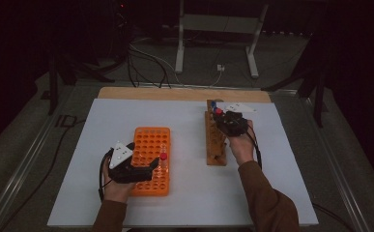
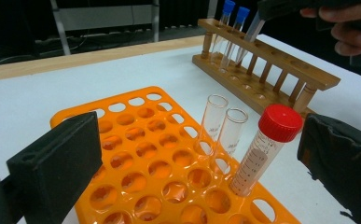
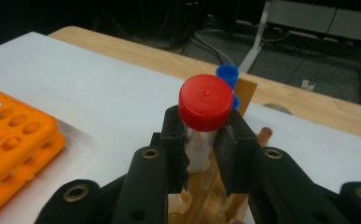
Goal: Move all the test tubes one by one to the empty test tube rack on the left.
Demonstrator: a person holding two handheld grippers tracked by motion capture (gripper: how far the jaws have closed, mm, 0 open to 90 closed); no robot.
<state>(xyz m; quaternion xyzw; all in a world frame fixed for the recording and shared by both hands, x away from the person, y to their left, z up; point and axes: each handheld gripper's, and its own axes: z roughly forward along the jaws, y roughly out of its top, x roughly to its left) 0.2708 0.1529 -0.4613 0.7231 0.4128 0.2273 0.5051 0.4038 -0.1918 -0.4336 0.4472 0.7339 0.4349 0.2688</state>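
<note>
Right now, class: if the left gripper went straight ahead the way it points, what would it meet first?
Most likely the red-capped tube standing in the orange rack: it sits between the open fingers of the left gripper, slightly right of centre. Two uncapped tubes stand just behind it, though depth is uncertain.

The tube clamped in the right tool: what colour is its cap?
Red. The cap shows best in the right gripper view, just above the closed pads.

The right gripper (image 3: pixel 201 154) clamps a red-capped tube (image 3: pixel 205 103) above the wooden rack (image 3: pixel 206 200).
</note>
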